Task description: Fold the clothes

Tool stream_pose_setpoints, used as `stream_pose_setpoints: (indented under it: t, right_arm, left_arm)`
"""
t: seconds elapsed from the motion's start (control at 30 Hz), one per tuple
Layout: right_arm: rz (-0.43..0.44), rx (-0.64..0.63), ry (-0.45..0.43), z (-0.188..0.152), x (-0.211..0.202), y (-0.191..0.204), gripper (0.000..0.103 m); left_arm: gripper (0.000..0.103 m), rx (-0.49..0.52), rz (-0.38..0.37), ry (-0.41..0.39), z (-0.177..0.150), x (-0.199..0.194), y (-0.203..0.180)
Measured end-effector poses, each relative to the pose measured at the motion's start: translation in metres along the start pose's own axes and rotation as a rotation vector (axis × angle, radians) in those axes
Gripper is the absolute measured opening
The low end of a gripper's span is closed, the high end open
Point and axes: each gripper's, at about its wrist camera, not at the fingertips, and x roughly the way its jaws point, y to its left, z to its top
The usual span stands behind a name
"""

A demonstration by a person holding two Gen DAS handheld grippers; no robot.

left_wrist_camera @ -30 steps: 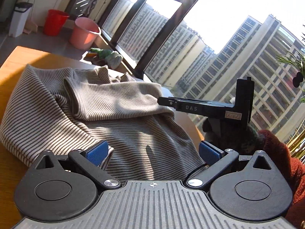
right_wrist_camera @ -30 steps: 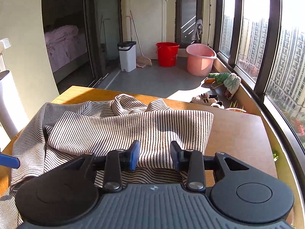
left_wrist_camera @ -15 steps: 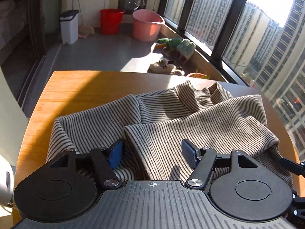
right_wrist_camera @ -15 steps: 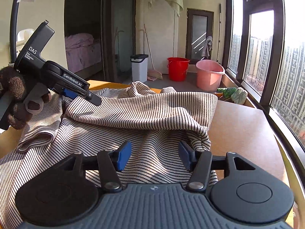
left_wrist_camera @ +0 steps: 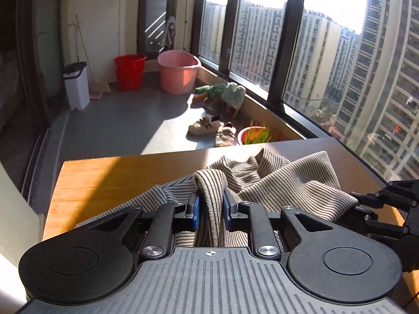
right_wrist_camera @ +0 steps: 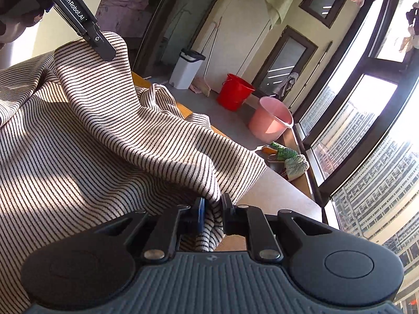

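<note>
A beige top with thin dark stripes (left_wrist_camera: pixel 301 183) lies bunched on the wooden table (left_wrist_camera: pixel 104 183). My left gripper (left_wrist_camera: pixel 210 201) has its jaws closing, and a raised fold of the top is pinched between the blue pads (left_wrist_camera: pixel 195 208). My right gripper (right_wrist_camera: pixel 212 206) is rolled to one side, its jaws also closing on an edge of the same striped top (right_wrist_camera: pixel 104 144). Each gripper shows in the other's view: the right gripper (left_wrist_camera: pixel 366 201) at the top's right edge, the left gripper (right_wrist_camera: pixel 104 49) holding the cloth up at the far left.
Beyond the table's far edge the balcony floor holds a red bucket (left_wrist_camera: pixel 130 72), a pink tub (left_wrist_camera: pixel 178 72), a white bin (left_wrist_camera: pixel 76 86), slippers (left_wrist_camera: pixel 207 128) and a potted plant (left_wrist_camera: pixel 255 136). Large windows (left_wrist_camera: pixel 327 65) run along the right.
Both grippers went from open over the striped top to closed on folds of it. The cloth now rises from the table between them, and the right gripper has rolled sideways.
</note>
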Motion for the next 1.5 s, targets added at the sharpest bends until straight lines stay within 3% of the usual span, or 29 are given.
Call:
stream_pose_setpoints:
  t: [0.07,0.17,0.3,0.37,0.43,0.57,0.7,0.73,0.83,0.97,1.07,1.17,1.27,1.3,1.33,1.37,1.5]
  right_arm:
    - [-0.034,-0.006,-0.031,0.002,-0.007,0.000,0.012]
    - [-0.091,-0.068,-0.013,-0.003,-0.009,0.003,0.012]
    - [-0.077,-0.136,0.055,-0.021,-0.005,0.018,0.013]
    - [-0.054,-0.120,0.078,-0.024,-0.009,0.017,0.023]
    - [-0.036,-0.069,0.081,-0.023,-0.015,0.010,0.024]
    - [0.028,0.106,0.027,-0.006,-0.039,-0.013,0.024]
    - [0.241,0.447,0.002,0.015,-0.047,-0.037,0.028]
    - [0.345,0.539,0.019,0.017,-0.046,-0.035,0.032]
    - [0.633,0.686,0.083,0.023,-0.039,0.001,0.032]
    - [0.841,0.810,0.150,0.025,-0.040,0.060,0.030]
    - [0.875,0.859,0.197,0.033,-0.030,0.084,0.030]
    - [0.837,0.916,0.273,0.039,-0.014,0.094,0.030]
    - [0.798,0.888,0.253,0.055,-0.008,0.094,0.030]
    - [0.785,0.879,0.247,0.060,-0.006,0.094,0.025]
    - [0.772,0.870,0.240,0.065,-0.004,0.093,0.008]
    - [0.759,0.859,0.231,0.070,-0.002,0.093,0.004]
    - [0.686,0.754,0.035,0.114,-0.025,0.051,0.004]
  left_arm:
    - [0.020,0.028,-0.003,-0.075,0.017,-0.007,-0.003]
    - [0.020,0.041,-0.003,-0.107,0.030,-0.003,-0.002]
    - [0.020,0.016,0.045,-0.025,0.017,0.030,0.008]
    - [0.020,0.001,0.095,0.023,0.004,0.045,0.019]
    - [0.020,-0.034,0.122,0.056,-0.007,0.053,0.033]
    - [0.025,-0.197,0.064,0.059,-0.018,0.029,0.068]
    - [0.043,-0.236,0.027,0.038,-0.032,-0.015,0.082]
    - [0.046,-0.234,0.027,0.040,-0.035,-0.025,0.082]
    - [0.059,-0.200,0.028,0.015,-0.042,-0.056,0.079]
    - [0.075,-0.157,0.035,-0.045,-0.050,-0.092,0.076]
    - [0.078,-0.180,0.013,-0.064,-0.057,-0.109,0.078]
    - [0.080,-0.202,0.012,-0.080,-0.063,-0.117,0.078]
    - [0.086,-0.231,0.005,-0.106,-0.069,-0.123,0.081]
    - [0.089,-0.242,0.002,-0.115,-0.071,-0.125,0.082]
    - [0.092,-0.263,-0.007,-0.119,-0.072,-0.126,0.084]
    - [0.093,-0.286,-0.018,-0.119,-0.072,-0.128,0.086]
    - [0.095,-0.365,-0.075,-0.116,-0.074,-0.132,0.093]
